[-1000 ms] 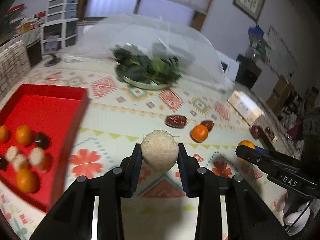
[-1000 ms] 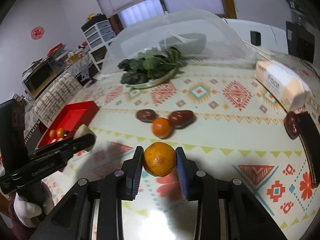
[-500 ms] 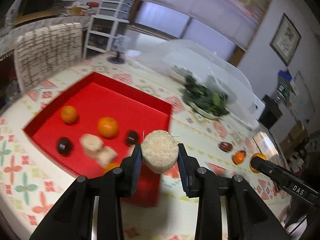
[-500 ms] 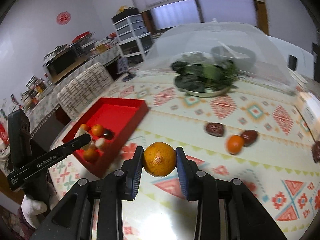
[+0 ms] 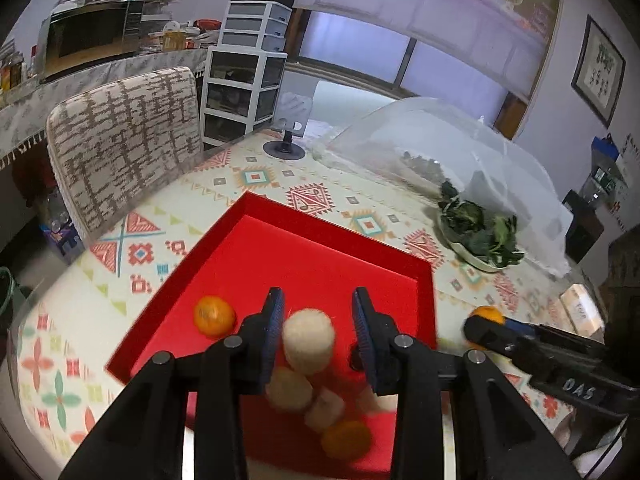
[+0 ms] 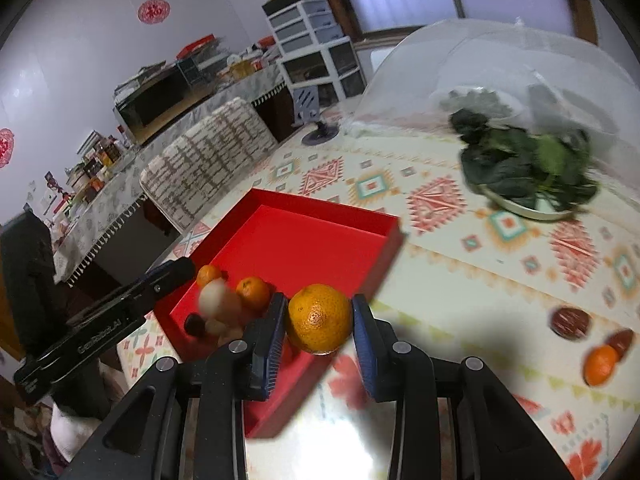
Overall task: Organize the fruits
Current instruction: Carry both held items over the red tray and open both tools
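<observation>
The left gripper (image 5: 318, 328) hung spread above the red tray (image 5: 320, 256), its pale fruit (image 5: 308, 340) loose between the jaws (apparently dropping); the right gripper (image 6: 320, 320), pinching an orange (image 6: 320, 318), waited beside the tray's near edge.

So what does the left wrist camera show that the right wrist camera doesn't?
Only the left wrist view shows the left hand-held gripper open, with a pale round fruit loose between its fingers. Only the right wrist view shows the two dark fruits and a small orange out on the tablecloth. Both show the red tray, the plate of greens and the orange gripped by the right hand-held gripper.
</observation>
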The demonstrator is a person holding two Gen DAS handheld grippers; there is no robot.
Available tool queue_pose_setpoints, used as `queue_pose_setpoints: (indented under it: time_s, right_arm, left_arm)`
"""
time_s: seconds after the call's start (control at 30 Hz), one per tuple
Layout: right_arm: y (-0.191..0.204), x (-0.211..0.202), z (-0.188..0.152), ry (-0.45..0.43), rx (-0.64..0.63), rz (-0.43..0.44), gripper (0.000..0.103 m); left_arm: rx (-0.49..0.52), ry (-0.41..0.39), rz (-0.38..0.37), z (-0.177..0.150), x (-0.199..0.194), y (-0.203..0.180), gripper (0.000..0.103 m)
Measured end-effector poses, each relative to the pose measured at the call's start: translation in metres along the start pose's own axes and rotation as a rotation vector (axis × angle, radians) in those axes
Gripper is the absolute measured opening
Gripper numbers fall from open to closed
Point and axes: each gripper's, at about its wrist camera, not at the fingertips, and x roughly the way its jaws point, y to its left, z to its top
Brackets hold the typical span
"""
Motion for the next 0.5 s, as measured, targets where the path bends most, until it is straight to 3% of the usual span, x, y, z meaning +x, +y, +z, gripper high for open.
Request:
queue_pose_setpoints:
  time_s: [0.13,0.3,0.5]
  right_arm:
    - [0.003,0.032,0.009,0.041,-0.016,-0.021,0.035]
    - [0.002,0.060,0.015,0.077,-0.027,-0.042,0.035]
    - [-0.003,0.071,0.020,0.069,0.011,-0.031,0.038]
  left_arm:
    - [-0.009,0.041,0.001,0.005,0.023,0.008,0.033]
    - [-0.051,0.035,-0.024,0.003,0.022,0.019,0.035]
    - [-0.096,0.002,-0.055,0.003,0.005,0.027,0.051]
